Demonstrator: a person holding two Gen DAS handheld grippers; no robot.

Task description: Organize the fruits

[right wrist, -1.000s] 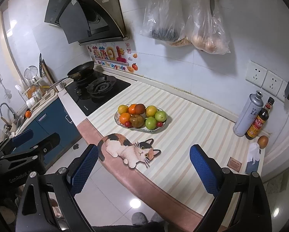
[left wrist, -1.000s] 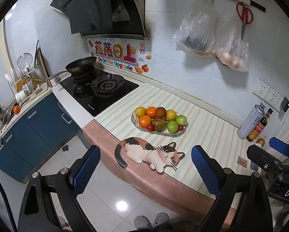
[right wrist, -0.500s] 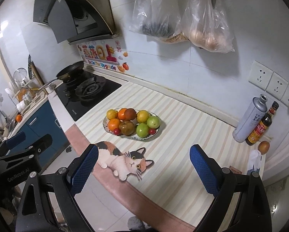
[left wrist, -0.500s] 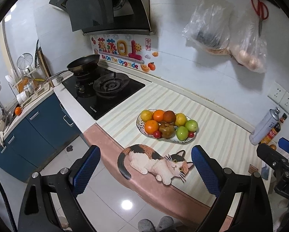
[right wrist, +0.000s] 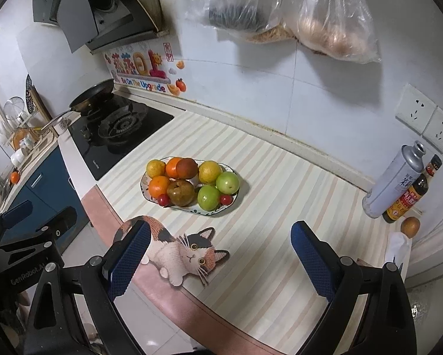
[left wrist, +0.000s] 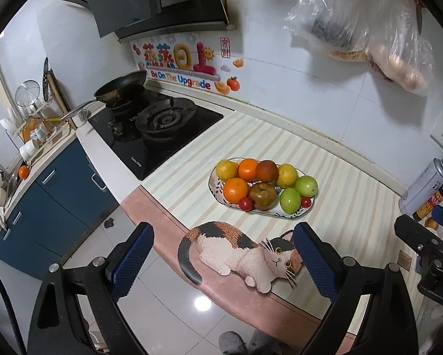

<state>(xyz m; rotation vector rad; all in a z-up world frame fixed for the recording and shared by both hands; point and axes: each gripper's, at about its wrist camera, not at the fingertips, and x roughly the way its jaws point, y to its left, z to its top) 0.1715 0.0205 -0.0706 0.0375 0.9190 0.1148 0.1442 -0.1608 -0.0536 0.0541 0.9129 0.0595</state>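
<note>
On the striped counter point(right wrist: 280, 207), the plate point(right wrist: 233, 199) of fruit point(right wrist: 180, 192) sits beside the stove point(right wrist: 117, 130). We hold the left gripper point(left wrist: 224, 260) and right gripper point(right wrist: 218, 254) wide and empty, short of the plate.

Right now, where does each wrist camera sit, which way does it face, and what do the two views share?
Left wrist: on the left gripper, facing across the striped counter at the oval patterned fruit plate; the right gripper shows at its right edge.
Right wrist: on the right gripper, facing the same plate; the left gripper shows at its left edge.
Shared: plate, cat-shaped mat, black gas stove.
</note>
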